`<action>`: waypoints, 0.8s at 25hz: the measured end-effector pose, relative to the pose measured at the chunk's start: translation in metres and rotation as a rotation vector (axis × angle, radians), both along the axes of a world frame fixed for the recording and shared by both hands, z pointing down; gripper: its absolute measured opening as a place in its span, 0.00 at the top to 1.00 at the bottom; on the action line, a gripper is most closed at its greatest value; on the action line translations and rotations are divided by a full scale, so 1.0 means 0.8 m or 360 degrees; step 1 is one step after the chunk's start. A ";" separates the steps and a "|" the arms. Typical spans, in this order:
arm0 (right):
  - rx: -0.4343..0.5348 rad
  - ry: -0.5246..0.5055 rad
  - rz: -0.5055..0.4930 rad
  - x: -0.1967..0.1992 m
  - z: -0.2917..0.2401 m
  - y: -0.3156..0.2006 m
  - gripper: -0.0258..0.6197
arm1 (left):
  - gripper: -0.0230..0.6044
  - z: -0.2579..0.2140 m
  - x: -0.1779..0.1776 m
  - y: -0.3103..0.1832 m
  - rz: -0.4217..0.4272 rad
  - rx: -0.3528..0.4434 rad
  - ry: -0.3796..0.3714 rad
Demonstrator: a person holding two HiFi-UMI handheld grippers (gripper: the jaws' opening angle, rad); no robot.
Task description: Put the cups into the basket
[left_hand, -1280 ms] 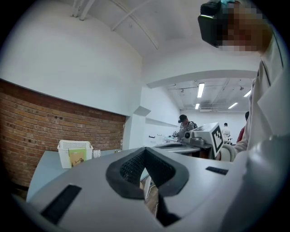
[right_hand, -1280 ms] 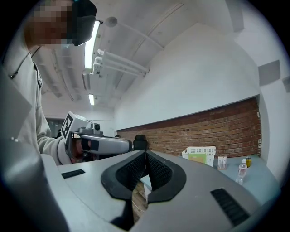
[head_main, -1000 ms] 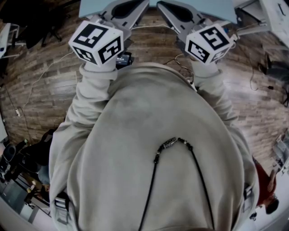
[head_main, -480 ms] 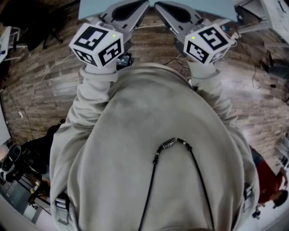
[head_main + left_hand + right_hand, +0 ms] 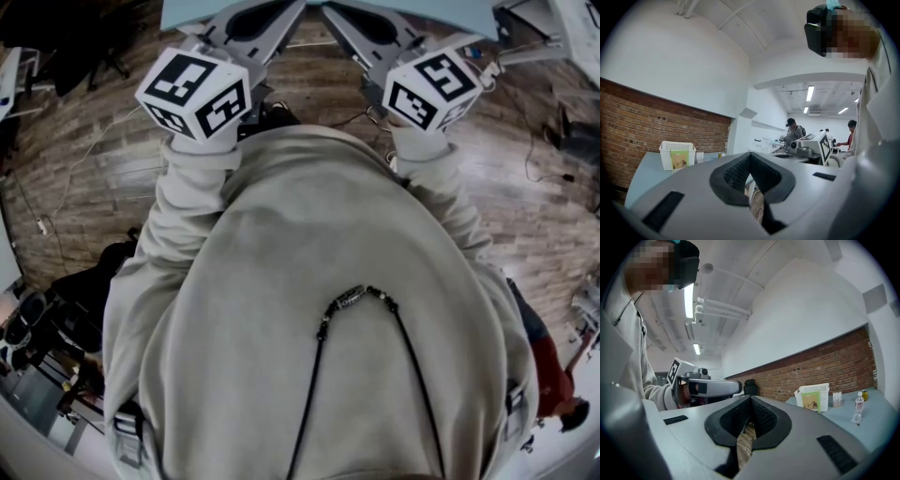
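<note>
A white slotted basket (image 5: pixel 677 156) with a green card on its front stands on the light blue table (image 5: pixel 644 173), against the brick wall; the right gripper view shows the basket (image 5: pixel 813 398) too. No cup shows clearly in any view. Both grippers are held level in front of my chest, tips nearly meeting at the table's near edge. My left gripper (image 5: pixel 302 5) is shut with nothing between its pads (image 5: pixel 740 171). So is my right gripper (image 5: pixel 325 7), shut and empty, with its pads (image 5: pixel 759 416) meeting at the tip.
A clear plastic bottle (image 5: pixel 856 409) stands on the table right of the basket, with small packs (image 5: pixel 837 398) and a yellow item (image 5: pixel 865 394) behind it. Wooden floor with cables (image 5: pixel 84 159) lies below. People (image 5: pixel 792 131) stand far back in the room.
Both hands stay where they were. The right gripper's marker cube has rolled slightly.
</note>
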State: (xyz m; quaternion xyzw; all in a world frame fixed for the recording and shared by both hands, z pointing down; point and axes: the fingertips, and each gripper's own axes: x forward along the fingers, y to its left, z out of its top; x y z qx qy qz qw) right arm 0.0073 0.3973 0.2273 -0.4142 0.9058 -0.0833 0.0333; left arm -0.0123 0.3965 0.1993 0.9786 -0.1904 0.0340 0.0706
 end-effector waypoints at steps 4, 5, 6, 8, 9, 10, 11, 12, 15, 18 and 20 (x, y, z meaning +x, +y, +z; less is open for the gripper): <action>-0.0015 -0.0020 0.0000 0.006 0.007 -0.005 0.94 | 0.97 0.002 0.006 -0.007 -0.0002 -0.0008 -0.0003; -0.0021 -0.0020 -0.0001 0.006 0.010 -0.006 0.94 | 0.97 0.004 0.008 -0.011 0.0000 -0.0013 -0.0001; -0.0029 -0.0018 -0.0002 0.005 0.014 -0.007 0.94 | 0.97 0.007 0.008 -0.014 0.0003 -0.0021 0.0003; -0.0049 -0.0012 0.0007 0.000 0.023 -0.006 0.94 | 0.97 0.014 0.004 -0.014 0.0020 -0.0037 0.0015; -0.0060 -0.0010 0.0021 -0.001 0.028 -0.005 0.94 | 0.97 0.018 0.003 -0.012 0.0034 -0.0042 0.0023; -0.0074 -0.0011 0.0040 0.002 0.032 -0.005 0.94 | 0.97 0.020 0.005 -0.012 0.0048 -0.0045 0.0031; -0.0092 -0.0013 0.0061 0.007 0.036 -0.010 0.94 | 0.97 0.021 0.010 -0.016 0.0060 -0.0048 0.0037; -0.0112 -0.0016 0.0074 0.016 0.039 -0.020 0.94 | 0.97 0.021 0.019 -0.026 0.0067 -0.0052 0.0042; -0.0151 0.0009 0.0056 0.036 0.042 -0.061 0.94 | 0.97 0.017 0.046 -0.074 0.0065 -0.0064 0.0057; -0.0178 0.0035 0.0042 0.044 0.048 -0.099 0.94 | 0.97 0.021 0.053 -0.118 0.0061 -0.0087 0.0071; -0.0206 0.0044 0.0042 0.042 0.052 -0.128 0.94 | 0.97 0.025 0.046 -0.148 0.0059 -0.0113 0.0083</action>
